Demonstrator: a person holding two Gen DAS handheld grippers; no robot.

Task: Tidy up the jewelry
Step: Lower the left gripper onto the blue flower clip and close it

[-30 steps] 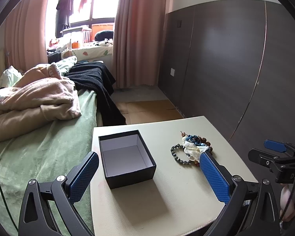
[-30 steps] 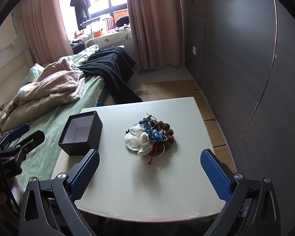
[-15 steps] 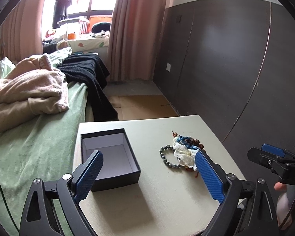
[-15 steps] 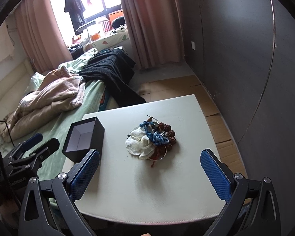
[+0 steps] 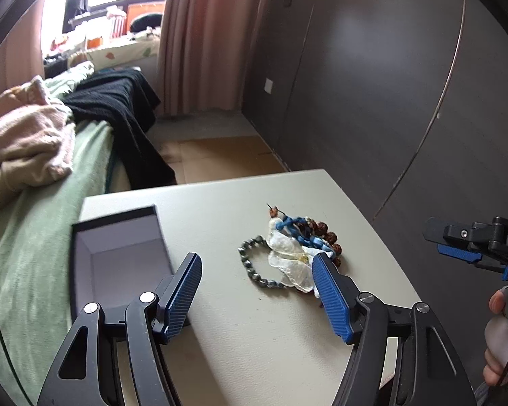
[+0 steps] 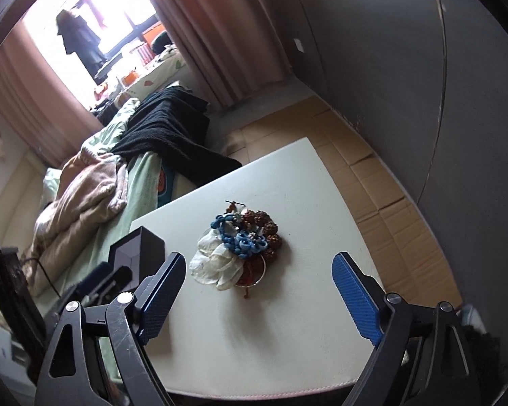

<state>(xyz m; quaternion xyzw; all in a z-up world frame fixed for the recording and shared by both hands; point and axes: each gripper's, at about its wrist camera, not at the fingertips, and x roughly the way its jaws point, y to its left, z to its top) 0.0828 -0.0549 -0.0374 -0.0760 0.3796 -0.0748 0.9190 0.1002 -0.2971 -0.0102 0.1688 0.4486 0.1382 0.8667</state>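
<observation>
A pile of jewelry (image 5: pixel 298 247) lies on the white table (image 5: pixel 254 321): a grey bead bracelet (image 5: pixel 250 264), blue beads, brown beads and a white translucent piece. It also shows in the right wrist view (image 6: pixel 240 250). An open, empty black box (image 5: pixel 118 257) stands at the table's left side; it also shows in the right wrist view (image 6: pixel 135 250). My left gripper (image 5: pixel 255 270) is open and empty, above the table just short of the pile. My right gripper (image 6: pixel 257 277) is open and empty, hovering near the pile; it also shows at the right of the left wrist view (image 5: pixel 467 247).
A bed (image 5: pixel 27 223) with green sheet, pink blanket and black throw borders the table's left side. A dark panelled wall (image 5: pixel 372 84) runs along the right. Cardboard covers the floor (image 6: pixel 372 182) beyond the table.
Both grippers have moved in toward the jewelry pile and tilted. The left one has narrowed somewhat but stays open. The box and pile have not moved.
</observation>
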